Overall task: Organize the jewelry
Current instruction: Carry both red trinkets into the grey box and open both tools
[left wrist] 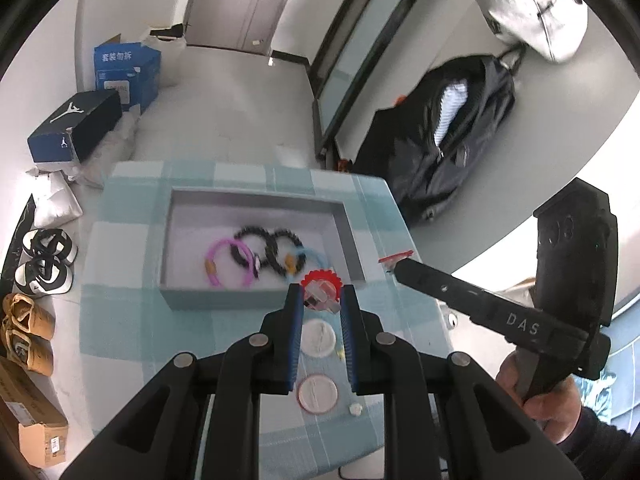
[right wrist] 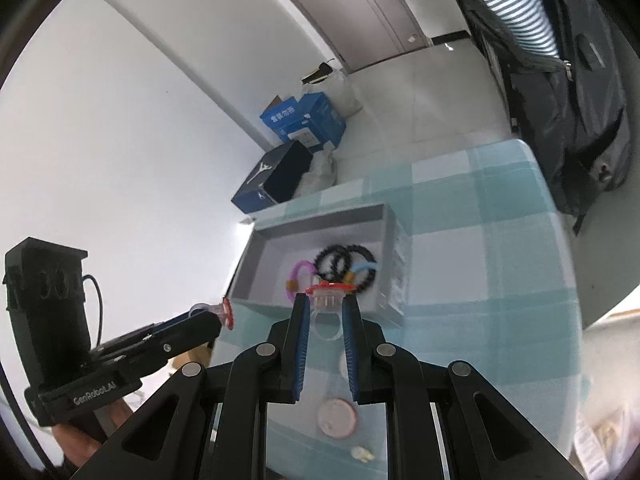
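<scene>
Two red-topped toy rings, one per tool, hang just short of the grey tray — that's where I've got things. My left tool pinches a red-flower ring by its clear plastic base, flower end forward, so the top stays visible and the band clears the fingers. In the right wrist view, my right tool grips the second ring the same way: red cap up near the fingertips, clear band hanging down betw. the blue pads. Both tools are pressed onto their rings, not spread.

The tray sits on the checked blue tabletop, open side up, and already holds the bracelets — pink bracelet, two black beaded ones, a light-blue one — overlapping in a loose chain near the near wall. I judge the rings go in beside them, so each tool is held above and just before the tray's near rim; next is a short carry over the wall, then release.

Round white discs and small bits remain on the tabletop below the left tool, nearer than the tray — prob. still to sort. Shoeboxes, shoes and a dark bag lie on the floor beyond.
</scene>
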{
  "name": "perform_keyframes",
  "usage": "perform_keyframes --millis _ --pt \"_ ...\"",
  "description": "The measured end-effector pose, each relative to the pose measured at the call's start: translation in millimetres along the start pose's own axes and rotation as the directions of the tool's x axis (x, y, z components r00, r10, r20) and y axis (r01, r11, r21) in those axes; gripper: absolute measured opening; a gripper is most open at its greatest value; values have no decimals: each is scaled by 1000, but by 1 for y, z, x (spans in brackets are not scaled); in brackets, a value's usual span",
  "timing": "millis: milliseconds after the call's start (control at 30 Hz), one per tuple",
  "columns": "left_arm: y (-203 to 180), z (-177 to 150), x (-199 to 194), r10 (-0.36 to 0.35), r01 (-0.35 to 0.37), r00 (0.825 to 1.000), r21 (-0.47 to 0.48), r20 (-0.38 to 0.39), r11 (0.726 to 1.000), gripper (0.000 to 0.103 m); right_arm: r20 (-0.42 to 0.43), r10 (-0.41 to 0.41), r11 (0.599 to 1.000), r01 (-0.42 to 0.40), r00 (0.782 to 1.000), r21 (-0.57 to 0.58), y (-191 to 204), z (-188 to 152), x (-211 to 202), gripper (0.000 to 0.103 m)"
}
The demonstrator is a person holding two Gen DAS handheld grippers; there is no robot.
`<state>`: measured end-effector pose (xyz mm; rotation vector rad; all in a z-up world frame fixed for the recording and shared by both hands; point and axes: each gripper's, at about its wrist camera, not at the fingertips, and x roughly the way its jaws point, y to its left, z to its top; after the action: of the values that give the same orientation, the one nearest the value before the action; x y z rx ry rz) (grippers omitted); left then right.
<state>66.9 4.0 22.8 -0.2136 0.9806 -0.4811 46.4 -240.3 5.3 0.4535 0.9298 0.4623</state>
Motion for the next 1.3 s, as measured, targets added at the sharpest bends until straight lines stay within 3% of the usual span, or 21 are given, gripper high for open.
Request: perform_keyframes --millis 200,533,833,933,1067,1300 --pt "11 23 1 21 -21 999 -9 30 1000 14 15 20 998 -19 1000 -54 23 29 11 15" --pt "40 46 34 73 -77 995 -53 -64 996 14 -82 -8 990 -3 997 -139 34 66 62 15" --pt "52 47 62 35 -47 991 -88 -132 995 14 -171 -11 997 -2 985 -73 9 63 94 16" --pt "47 48 67 69 -76 988 -43 -138 996 14 -193 -18 997 4 981 -73 6 62 98 16" --pt "42 51 69 64 -67 989 -20 -130 998 14 -200 -20 997 4 980 -81 5 61 99 16" --pt "45 54 74 106 -114 981 -45 -160 992 15 -205 -34 998 22 978 -62 -2 62 98 19"
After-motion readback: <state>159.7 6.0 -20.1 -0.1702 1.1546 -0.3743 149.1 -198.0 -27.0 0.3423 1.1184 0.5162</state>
